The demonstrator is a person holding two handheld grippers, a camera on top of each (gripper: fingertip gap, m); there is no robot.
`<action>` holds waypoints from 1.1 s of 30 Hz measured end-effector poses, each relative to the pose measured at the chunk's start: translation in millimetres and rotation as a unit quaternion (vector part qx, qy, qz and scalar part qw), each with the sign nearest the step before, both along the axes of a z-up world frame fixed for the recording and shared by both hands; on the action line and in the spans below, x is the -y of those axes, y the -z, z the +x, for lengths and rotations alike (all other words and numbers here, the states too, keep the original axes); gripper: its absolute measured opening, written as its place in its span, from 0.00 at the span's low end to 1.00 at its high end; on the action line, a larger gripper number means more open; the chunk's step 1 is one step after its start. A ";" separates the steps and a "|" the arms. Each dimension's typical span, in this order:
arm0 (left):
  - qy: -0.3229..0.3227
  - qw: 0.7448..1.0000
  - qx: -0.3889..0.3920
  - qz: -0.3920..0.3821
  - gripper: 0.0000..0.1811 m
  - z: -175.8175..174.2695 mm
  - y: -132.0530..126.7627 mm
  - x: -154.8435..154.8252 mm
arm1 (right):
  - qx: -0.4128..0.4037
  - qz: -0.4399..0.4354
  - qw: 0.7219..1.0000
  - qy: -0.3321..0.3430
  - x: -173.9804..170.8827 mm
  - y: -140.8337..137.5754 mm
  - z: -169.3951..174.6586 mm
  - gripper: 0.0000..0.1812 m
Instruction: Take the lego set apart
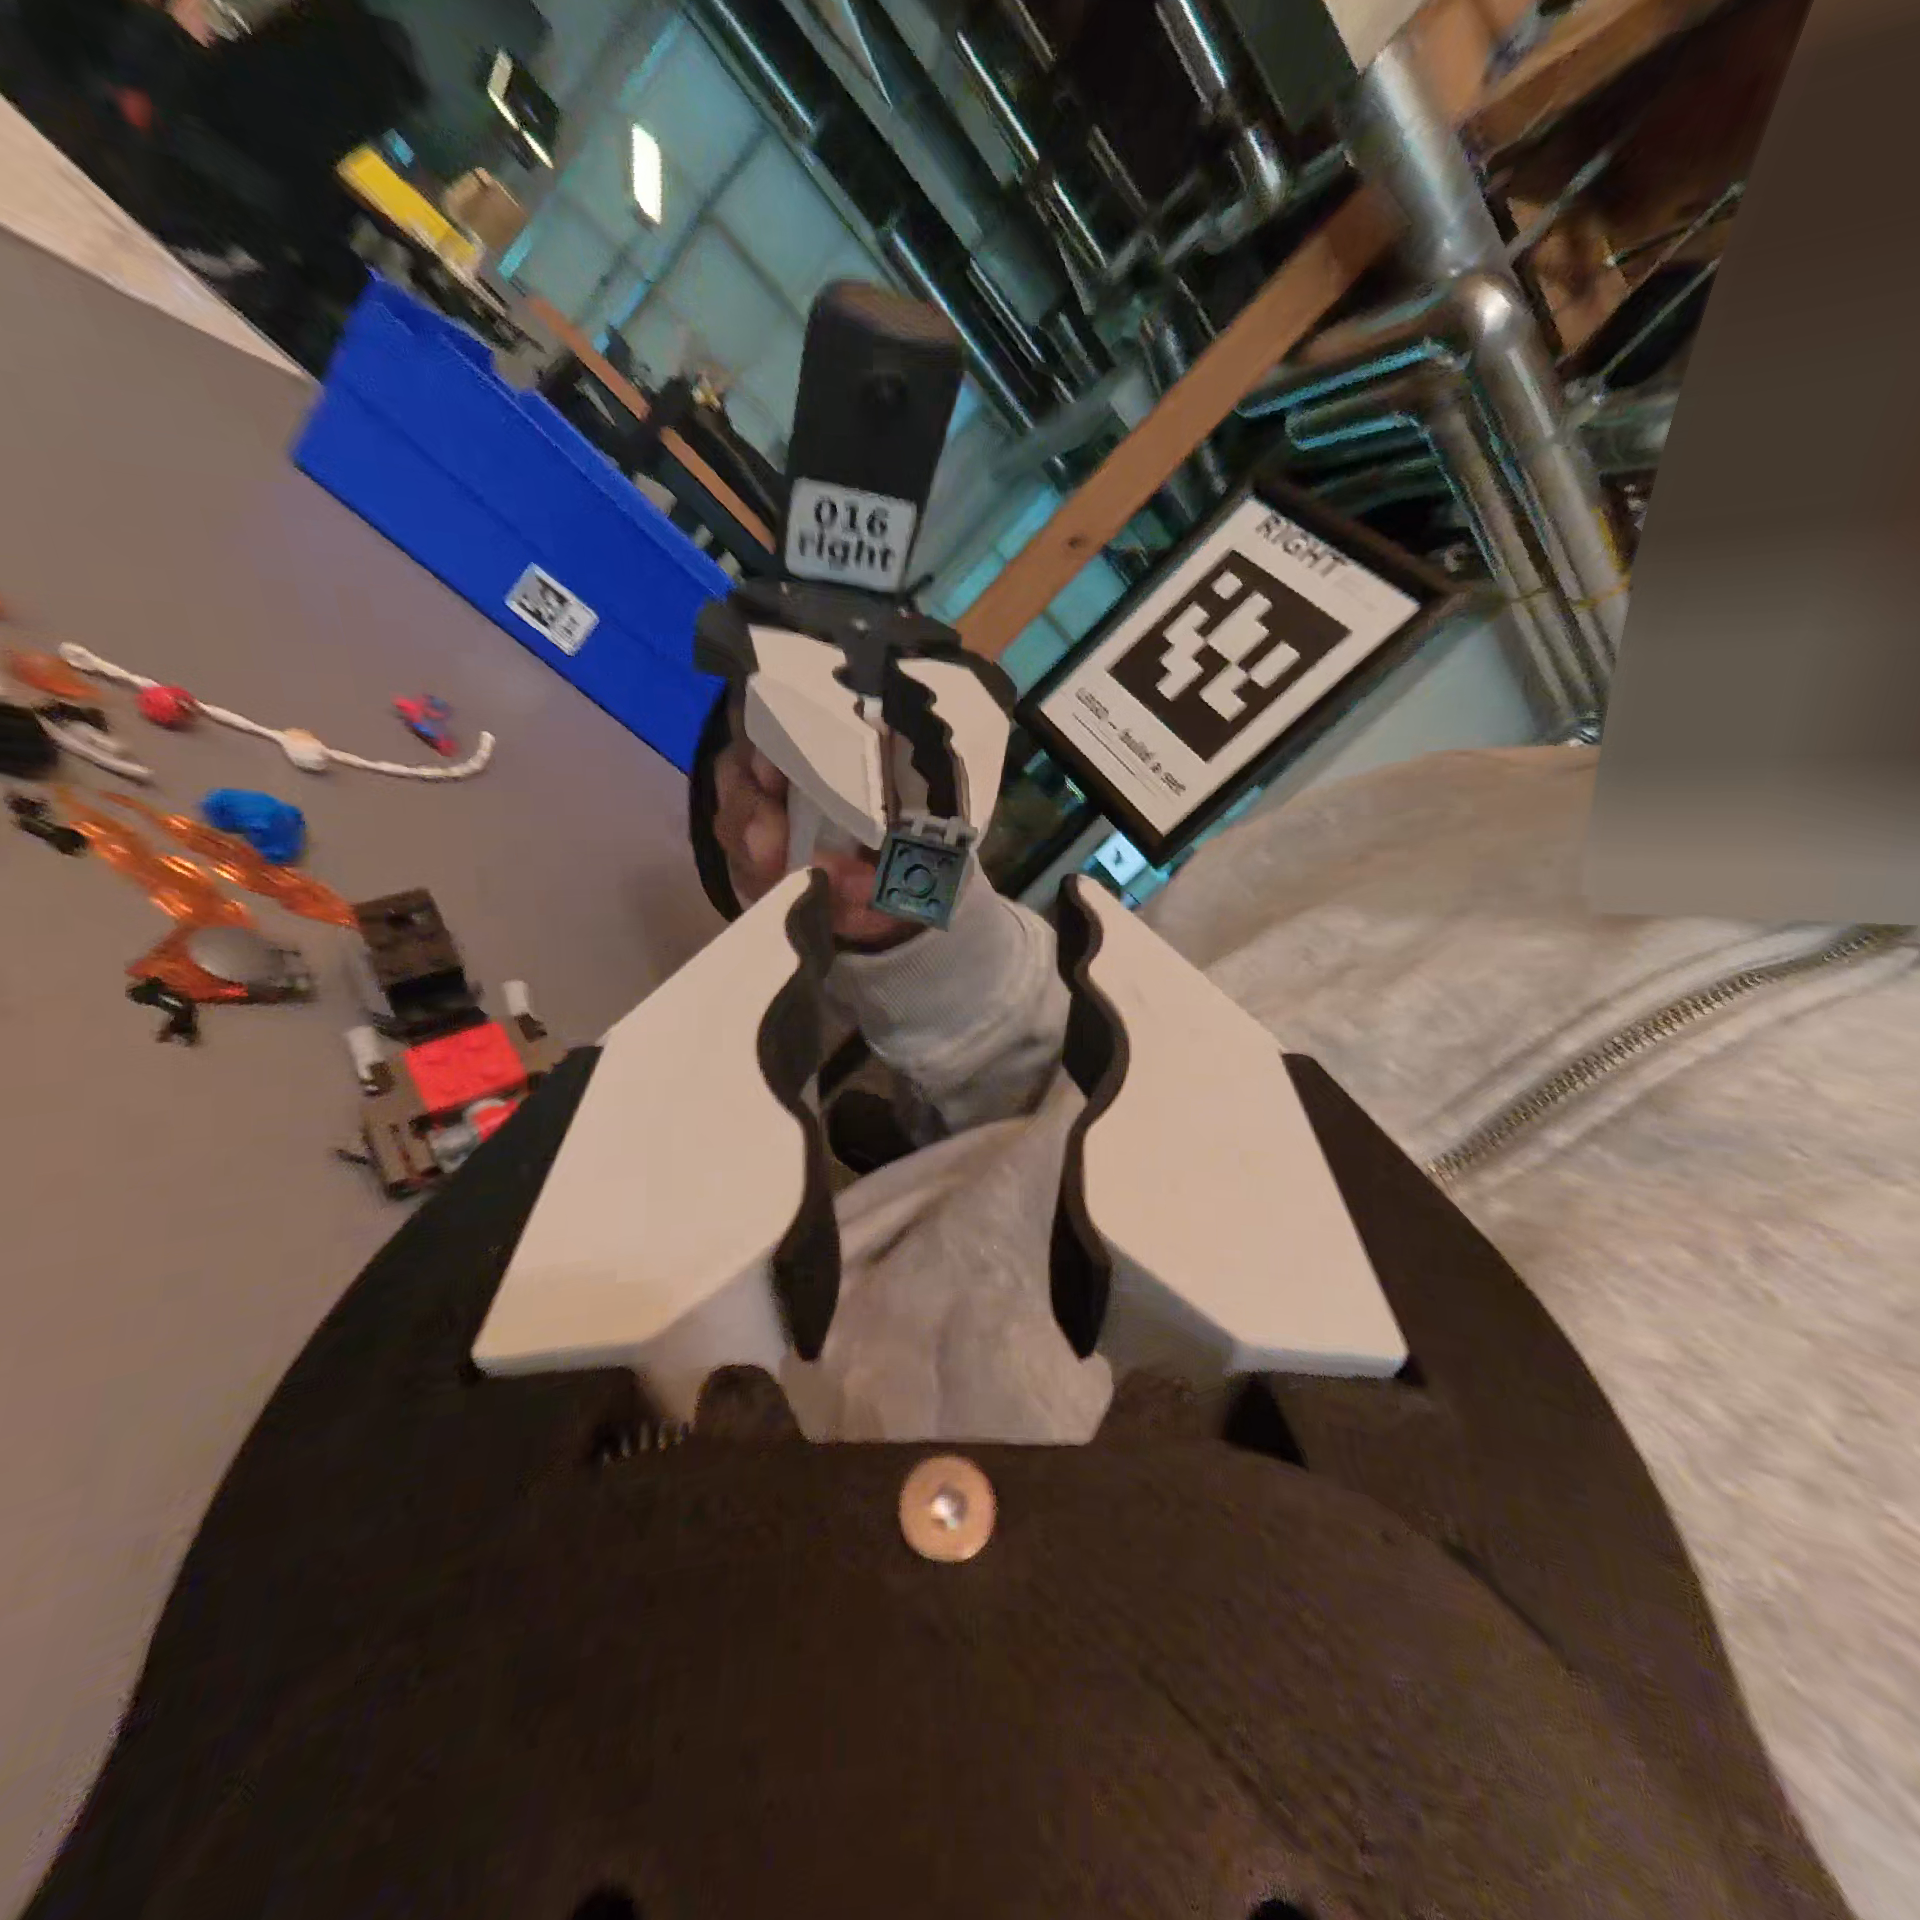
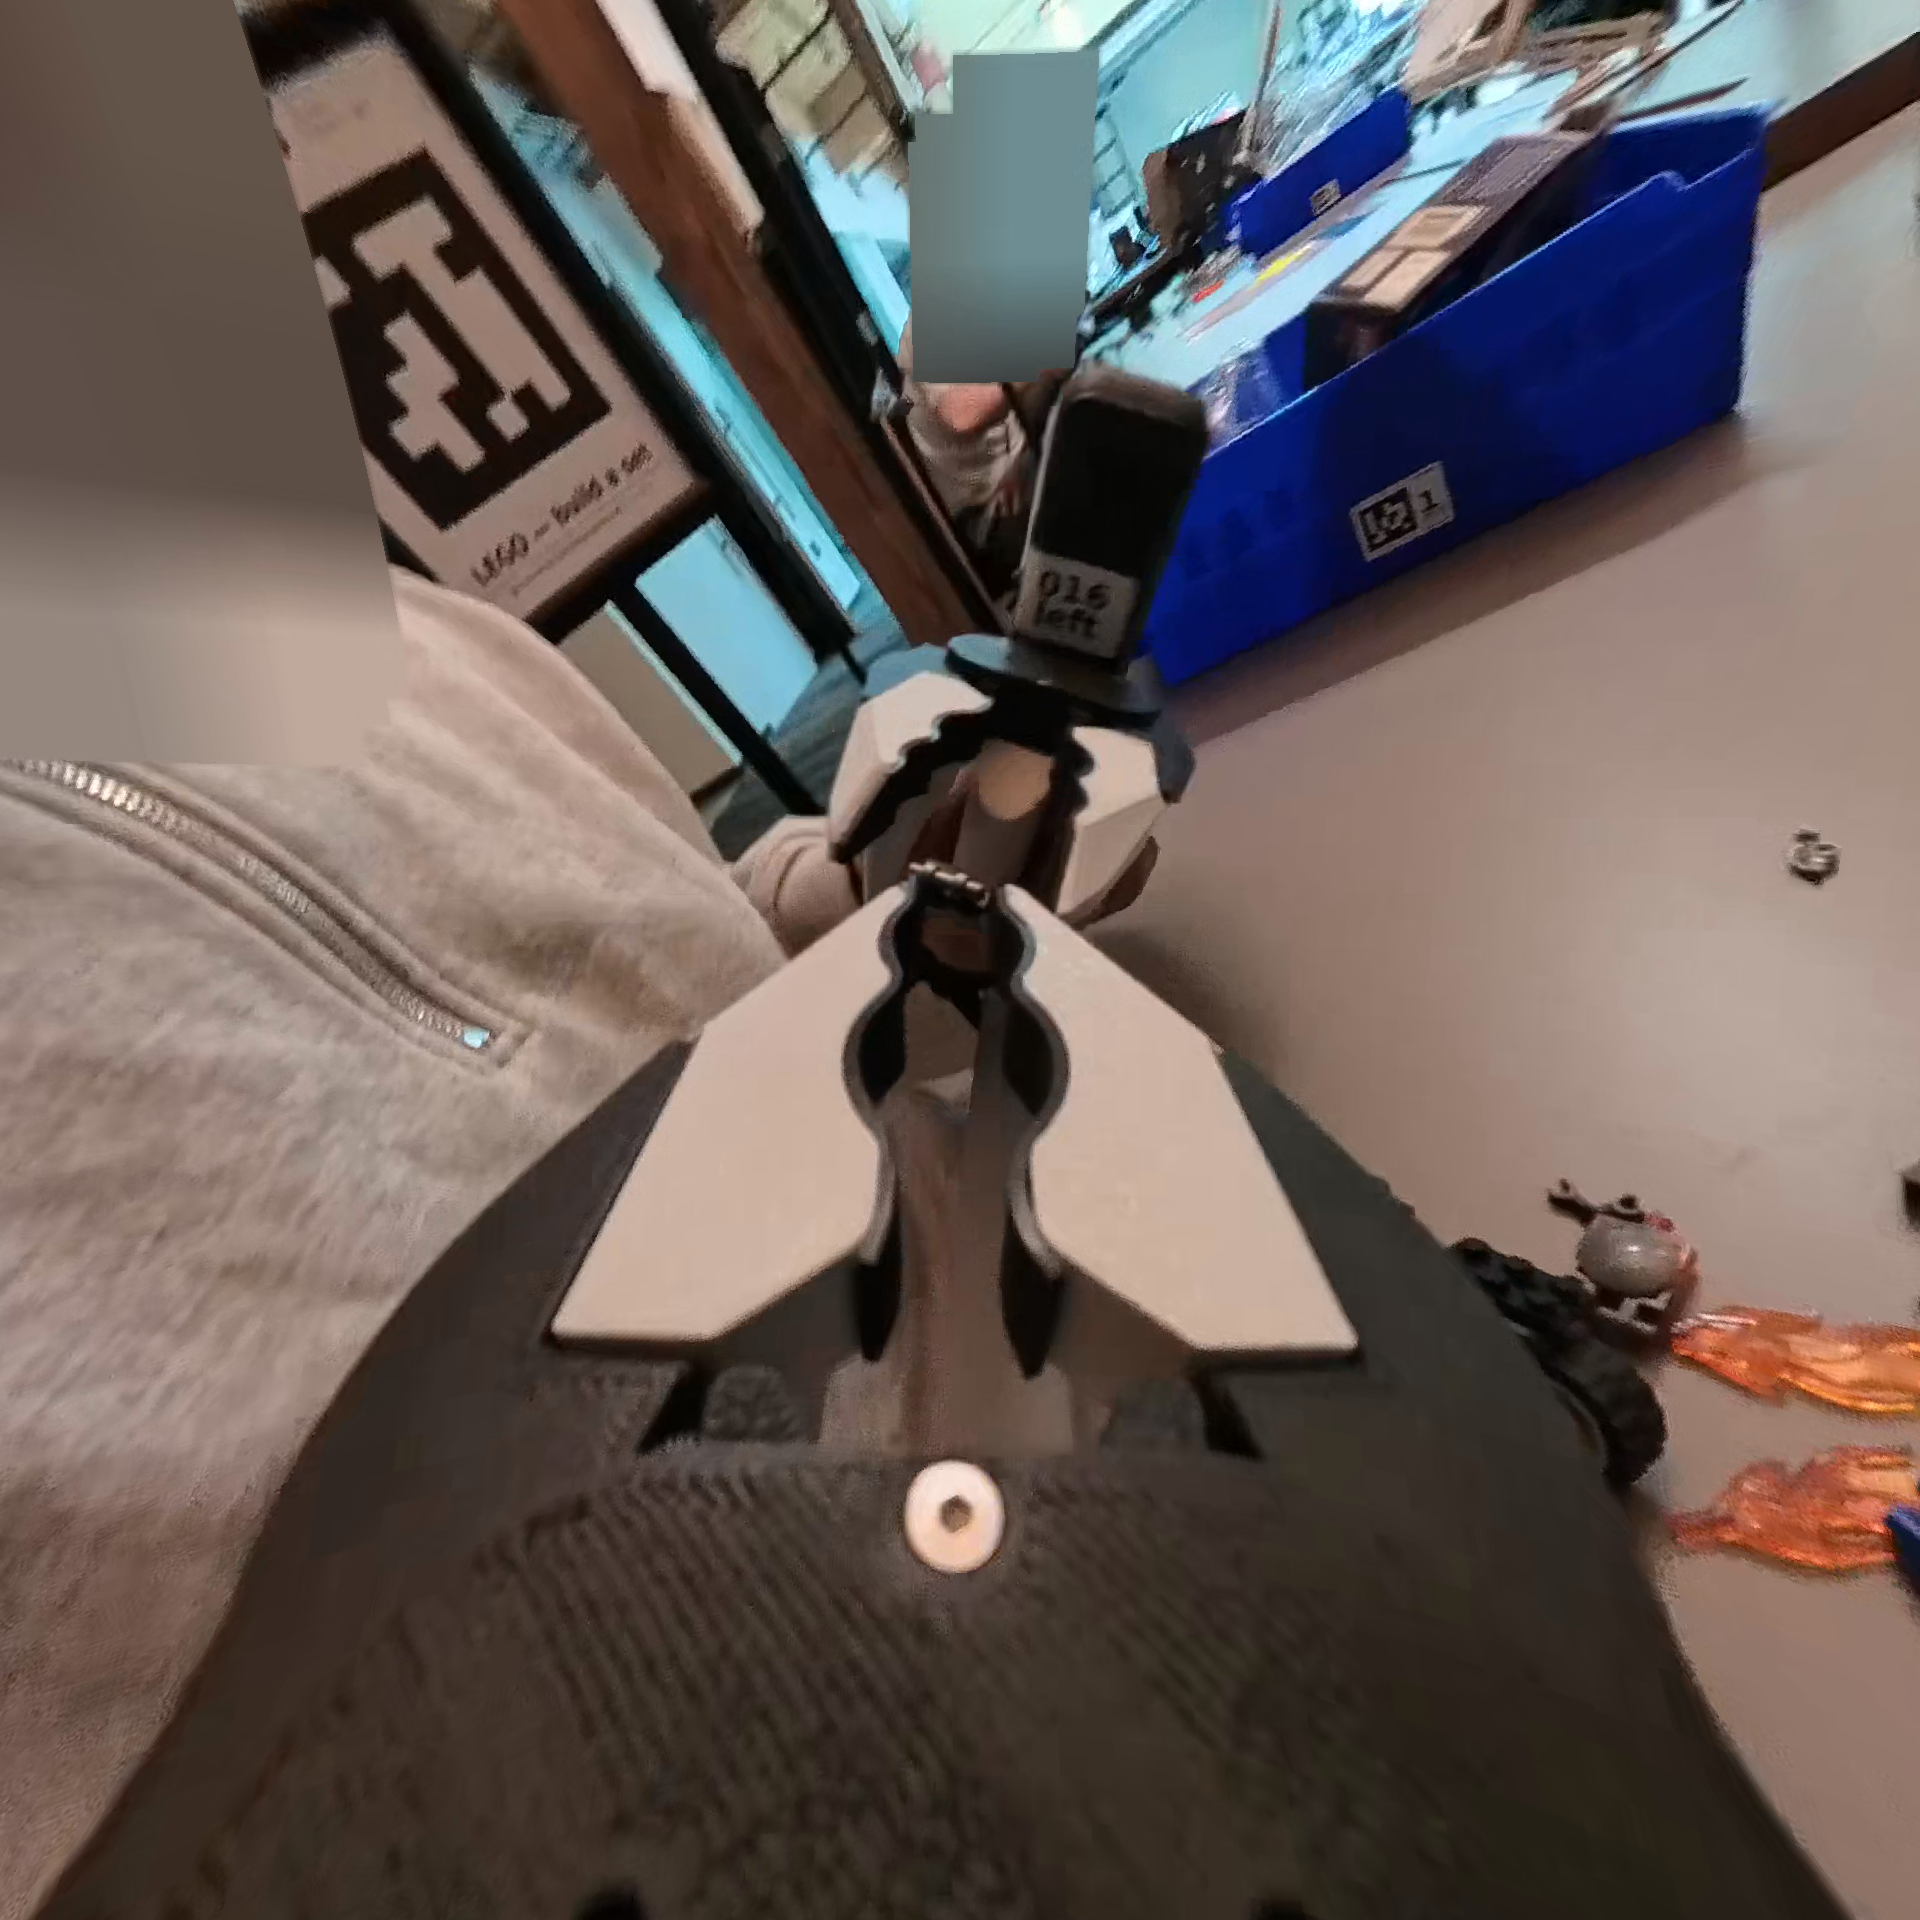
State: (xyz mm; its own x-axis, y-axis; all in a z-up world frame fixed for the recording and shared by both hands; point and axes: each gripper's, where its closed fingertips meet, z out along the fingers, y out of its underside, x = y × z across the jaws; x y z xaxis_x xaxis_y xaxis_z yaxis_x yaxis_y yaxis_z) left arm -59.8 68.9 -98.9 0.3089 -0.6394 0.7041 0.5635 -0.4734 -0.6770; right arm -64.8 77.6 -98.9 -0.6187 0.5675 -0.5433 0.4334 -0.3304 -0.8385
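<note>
A small dark grey square plate [image 1: 918, 879] with a light grey clip piece is being pinched at the tips of the right tool [image 1: 925, 826], raised off the table [image 1: 260, 1351] and faced toward the left tool [image 1: 940, 904] — whose jaws are being held apart, empty, seemingly ready to pull a part away. The half-dismantled red-and-black lego model [image 1: 442, 1081] is lying by the table's near edge among orange flame pieces [image 1: 208, 862], with a blue bin [image 1: 499, 520] behind. Between the tools, nothing is standing in the way.
</note>
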 end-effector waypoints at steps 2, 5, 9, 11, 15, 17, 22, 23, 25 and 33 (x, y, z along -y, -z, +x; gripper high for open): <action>0.033 0.999 -0.008 -0.008 0.21 9.3 2.8 4.6 | 0.003 0.015 1.000 -0.027 5.5 1.1 4.3 0.06; 0.063 0.997 -0.029 -0.014 0.13 20.6 8.5 8.5 | 0.017 0.004 0.998 -0.066 12.8 2.1 8.7 0.05; 0.080 0.996 -0.024 -0.016 0.12 24.9 9.1 11.2 | 0.034 0.010 0.995 -0.095 18.5 9.7 12.7 0.00; 0.087 0.996 -0.024 -0.020 0.09 26.1 11.2 12.7 | 0.035 0.013 0.995 -0.098 19.1 11.1 13.1 0.00; 0.075 0.996 -0.026 -0.033 0.09 23.0 15.7 9.0 | 0.036 0.018 0.996 -0.075 13.7 15.1 8.3 0.00; 0.070 0.997 0.008 -0.032 0.09 16.4 11.7 6.8 | 0.014 0.025 0.999 -0.037 6.0 12.6 2.1 0.00; 0.088 0.994 0.032 -0.047 0.09 15.8 15.8 8.6 | -0.082 0.095 0.992 0.013 2.8 1.2 2.4 0.12; 0.103 0.993 0.042 -0.046 0.09 18.4 13.8 11.1 | -0.093 0.106 0.990 0.008 6.1 0.1 4.2 0.12; 0.127 0.989 0.063 -0.041 0.09 22.3 8.3 15.4 | -0.098 0.123 0.988 -0.013 12.9 2.8 7.0 0.12; 0.170 0.982 0.077 -0.032 0.10 38.3 1.2 21.3 | -0.104 0.055 0.987 -0.107 29.7 -5.0 19.6 0.03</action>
State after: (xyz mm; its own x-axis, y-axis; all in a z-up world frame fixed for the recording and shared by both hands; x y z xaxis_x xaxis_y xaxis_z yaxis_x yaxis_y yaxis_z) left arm -21.5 47.6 -100.1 -0.0282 -0.6398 0.7680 0.4583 -0.6911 -0.5589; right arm -45.2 47.8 -93.9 -0.8219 0.4611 -0.3346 0.2986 -0.1514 -0.9423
